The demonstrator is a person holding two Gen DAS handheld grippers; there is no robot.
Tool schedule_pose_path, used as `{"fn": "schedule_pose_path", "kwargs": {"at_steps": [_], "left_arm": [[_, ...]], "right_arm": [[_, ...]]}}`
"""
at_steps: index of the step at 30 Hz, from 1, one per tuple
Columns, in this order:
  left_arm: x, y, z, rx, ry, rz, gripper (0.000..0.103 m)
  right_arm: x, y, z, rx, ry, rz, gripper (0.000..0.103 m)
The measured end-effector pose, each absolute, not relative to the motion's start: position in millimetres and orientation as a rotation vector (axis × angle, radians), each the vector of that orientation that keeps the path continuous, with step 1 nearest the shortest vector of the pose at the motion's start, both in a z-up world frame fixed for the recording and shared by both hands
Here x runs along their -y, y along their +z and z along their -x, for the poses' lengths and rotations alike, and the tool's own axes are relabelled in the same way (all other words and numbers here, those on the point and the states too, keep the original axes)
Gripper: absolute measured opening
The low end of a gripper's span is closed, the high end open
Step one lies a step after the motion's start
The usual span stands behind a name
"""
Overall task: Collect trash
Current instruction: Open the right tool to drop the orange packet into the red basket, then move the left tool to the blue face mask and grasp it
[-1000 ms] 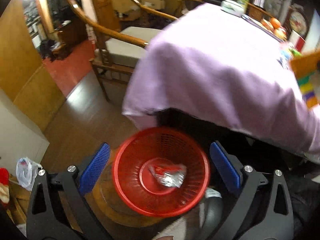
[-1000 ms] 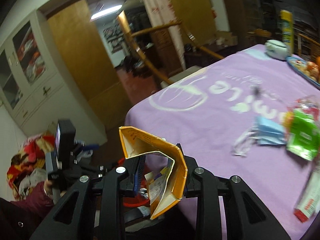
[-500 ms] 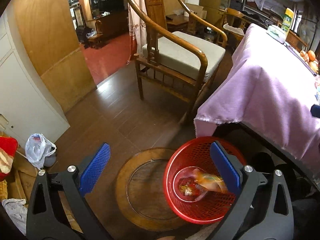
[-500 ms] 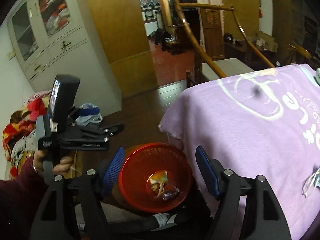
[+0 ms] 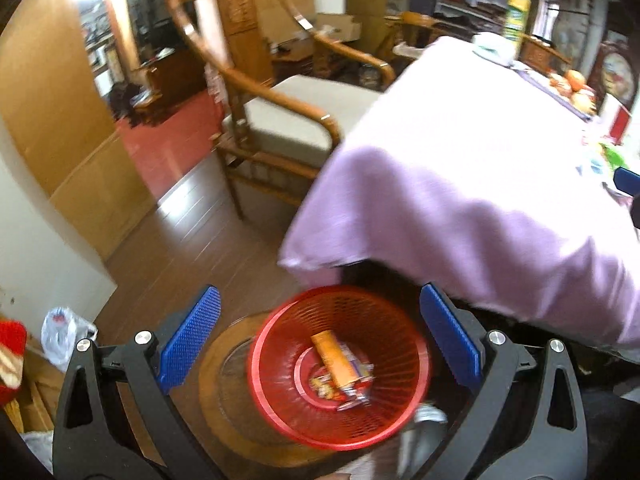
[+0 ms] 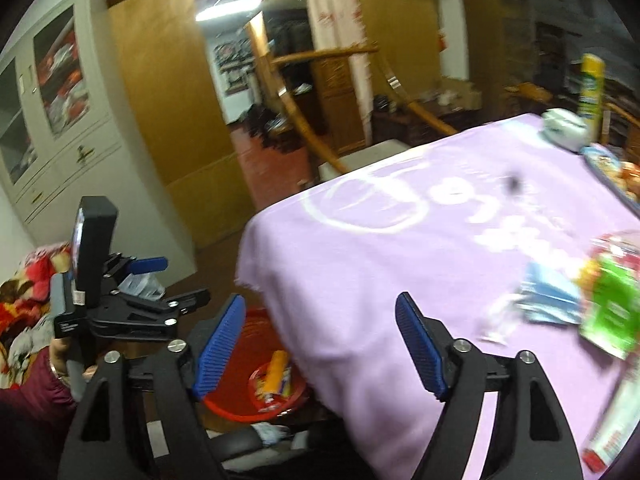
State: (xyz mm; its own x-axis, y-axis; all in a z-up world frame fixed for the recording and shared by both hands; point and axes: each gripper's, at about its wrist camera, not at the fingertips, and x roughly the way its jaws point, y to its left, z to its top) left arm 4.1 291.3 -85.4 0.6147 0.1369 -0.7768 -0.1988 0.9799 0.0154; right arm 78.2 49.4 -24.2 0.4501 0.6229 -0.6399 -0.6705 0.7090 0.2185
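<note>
A red mesh basket stands on a round wooden stand on the floor, beside the corner of the purple-clothed table. An orange carton lies in it on top of crumpled wrappers. My left gripper hangs open above the basket, nothing between its blue pads. My right gripper is over the table's corner, its jaws opening and empty. Below it the basket and the carton show. More wrappers lie on the cloth: a blue one, a green one and a red-and-white pack.
A wooden armchair stands left of the table. A white cabinet lines the left wall, with a plastic bag on the floor by it. At the table's far end are a white pot, a yellow-green can and a fruit plate.
One second ago my right gripper held the orange carton over the table edge. Its jaws have opened and the carton now lies in the red basket. Both views swung away and back.
</note>
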Motion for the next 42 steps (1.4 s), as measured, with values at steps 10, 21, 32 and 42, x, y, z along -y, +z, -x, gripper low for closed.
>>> {"fn": "schedule_pose_path", "kwargs": {"at_steps": [10, 21, 32, 42], "left_arm": [[-175, -63, -40, -0.86, -0.028, -0.029, 0.096], [-64, -62, -106, -0.861, -0.232, -0.128, 0.096], [-4, -77, -174, -0.917, -0.338, -0.205, 0.096], [-7, -78, -205, -0.958, -0.319, -0.173, 0.096]], "right_arm": [[102, -21, -74, -0.653, 0.514, -0.042, 0.092], [208, -50, -94, -0.652, 0.215, -0.084, 0.096], [247, -71, -119, -0.705, 0.136, -0.14, 0.097], [251, -85, -134, -0.811, 0.159, -0.204, 0.097]]}}
